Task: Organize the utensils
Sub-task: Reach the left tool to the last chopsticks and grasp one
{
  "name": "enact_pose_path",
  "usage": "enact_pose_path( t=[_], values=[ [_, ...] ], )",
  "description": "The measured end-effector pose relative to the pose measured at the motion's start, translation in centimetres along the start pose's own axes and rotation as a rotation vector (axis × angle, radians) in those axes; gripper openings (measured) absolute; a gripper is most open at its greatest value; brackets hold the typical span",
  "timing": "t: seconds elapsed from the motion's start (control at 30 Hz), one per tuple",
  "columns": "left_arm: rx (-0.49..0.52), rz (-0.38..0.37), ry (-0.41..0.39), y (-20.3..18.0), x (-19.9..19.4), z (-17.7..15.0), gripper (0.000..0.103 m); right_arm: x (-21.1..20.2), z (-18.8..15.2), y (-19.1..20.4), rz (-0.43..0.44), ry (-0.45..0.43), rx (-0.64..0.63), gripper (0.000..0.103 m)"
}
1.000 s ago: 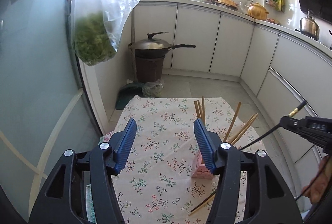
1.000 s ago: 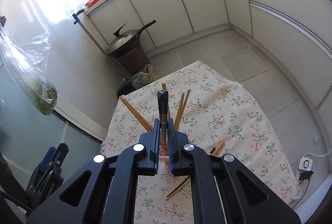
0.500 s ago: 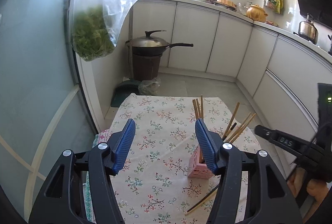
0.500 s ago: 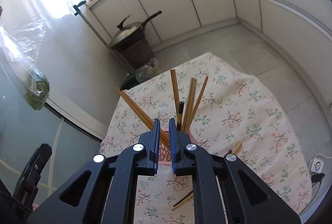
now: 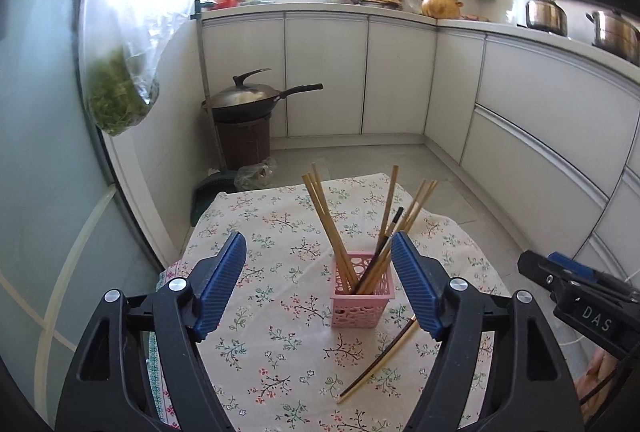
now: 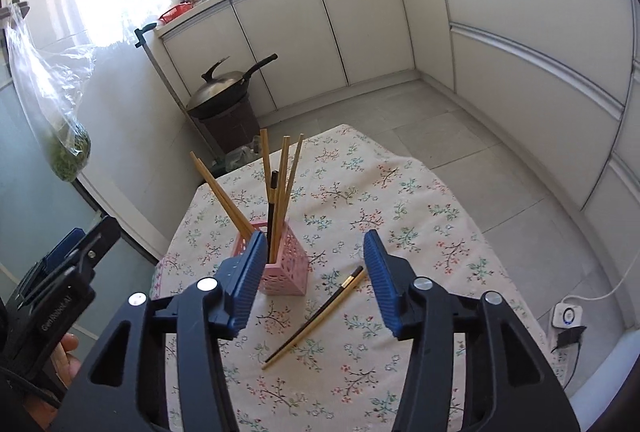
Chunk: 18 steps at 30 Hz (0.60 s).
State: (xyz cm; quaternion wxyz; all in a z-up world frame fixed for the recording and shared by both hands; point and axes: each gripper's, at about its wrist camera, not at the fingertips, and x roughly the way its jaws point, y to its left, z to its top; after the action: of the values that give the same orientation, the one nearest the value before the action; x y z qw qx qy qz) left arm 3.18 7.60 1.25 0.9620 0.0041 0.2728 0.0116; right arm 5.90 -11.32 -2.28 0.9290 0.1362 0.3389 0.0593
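Note:
A pink perforated holder (image 5: 362,288) (image 6: 280,264) stands on the floral tablecloth (image 5: 280,344) (image 6: 380,192) with several wooden chopsticks and one dark chopstick (image 5: 390,236) (image 6: 273,204) upright in it. Two more chopsticks, one dark and one wooden (image 5: 384,356) (image 6: 316,316), lie flat beside it. My left gripper (image 5: 318,284) hangs above the cloth, jaws opening, nothing pressed between them. My right gripper (image 6: 316,280) is over the loose pair, jaws opening and empty. Each gripper shows at the edge of the other's view.
A lidded wok (image 5: 248,98) (image 6: 224,88) sits on a brown stand beyond the table. A plastic bag of greens (image 5: 120,104) (image 6: 68,152) hangs at the left by a glass door. White cabinets line the back and right. A power strip (image 6: 566,316) lies on the floor.
My right gripper let the dark chopstick go into the holder, opened wide and drew back low toward the loose pair. My left gripper moved nearer the holder and opened a little more.

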Motion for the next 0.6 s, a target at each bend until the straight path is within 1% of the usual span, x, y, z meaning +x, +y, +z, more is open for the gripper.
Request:
enact_pose_path(
  t=[0.03,0.1,0.27,0.37,0.43,0.6],
  values=[
    [0.004,-0.001,-0.001,-0.2,0.0,-0.1,0.072,-0.3,-0.1,-0.1,-0.012,-0.015,-0.008,0.061],
    [0.012,-0.002,-0.004,-0.5,-0.1,-0.3,0.074,-0.7,-0.4,-0.4,-0.033,-0.036,-0.016,0.063],
    [0.031,0.002,-0.012,-1.2,-0.1,-0.8,0.082,-0.7,-0.8,-1.3,-0.051,-0.018,-0.015,0.065],
    [0.04,-0.008,-0.008,-1.6,-0.1,-1.0,0.085,-0.8,-1.0,-1.9,-0.059,-0.011,-0.004,0.069],
    [0.047,-0.008,-0.011,-1.9,-0.1,-1.1,0.088,-0.8,-1.2,-2.3,-0.067,-0.013,0.004,0.075],
    [0.074,-0.001,-0.008,-2.4,0.1,-1.6,0.094,-1.1,-1.2,-3.1,-0.084,-0.03,0.025,0.084]
  ],
)
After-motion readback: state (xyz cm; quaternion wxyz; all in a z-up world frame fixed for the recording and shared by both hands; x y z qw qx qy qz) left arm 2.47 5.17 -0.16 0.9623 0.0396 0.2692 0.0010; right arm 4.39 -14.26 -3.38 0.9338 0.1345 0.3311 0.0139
